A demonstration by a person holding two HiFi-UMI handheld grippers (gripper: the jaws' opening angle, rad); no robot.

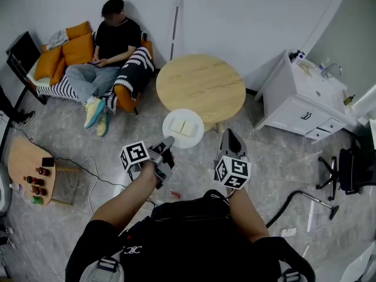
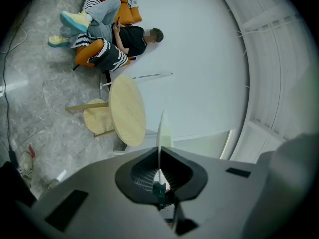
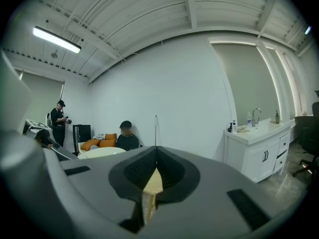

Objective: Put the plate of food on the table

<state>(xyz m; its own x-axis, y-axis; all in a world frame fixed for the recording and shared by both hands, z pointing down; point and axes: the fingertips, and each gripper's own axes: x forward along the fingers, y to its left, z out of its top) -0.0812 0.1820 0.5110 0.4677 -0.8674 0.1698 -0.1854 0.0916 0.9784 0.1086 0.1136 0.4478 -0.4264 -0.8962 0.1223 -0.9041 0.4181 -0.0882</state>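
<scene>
A white plate (image 1: 183, 128) with two pale slices of food hangs level just in front of the round wooden table (image 1: 201, 87), overlapping its near rim. My left gripper (image 1: 168, 143) is shut on the plate's near edge. In the left gripper view the plate (image 2: 160, 133) shows edge-on as a thin white line between the jaws of the left gripper (image 2: 159, 176), with the table (image 2: 127, 111) beyond. My right gripper (image 1: 230, 135) is shut and holds nothing, to the right of the plate. Past the right gripper (image 3: 156, 156), a strip of the table (image 3: 152, 183) shows.
A person sits on an orange sofa (image 1: 70, 51) at the back left. A white sink cabinet (image 1: 299, 98) stands to the right, with an office chair (image 1: 346, 169) near it. A low side table (image 1: 32, 169) with small items and cables is at the left. Another person (image 3: 60, 116) stands far left.
</scene>
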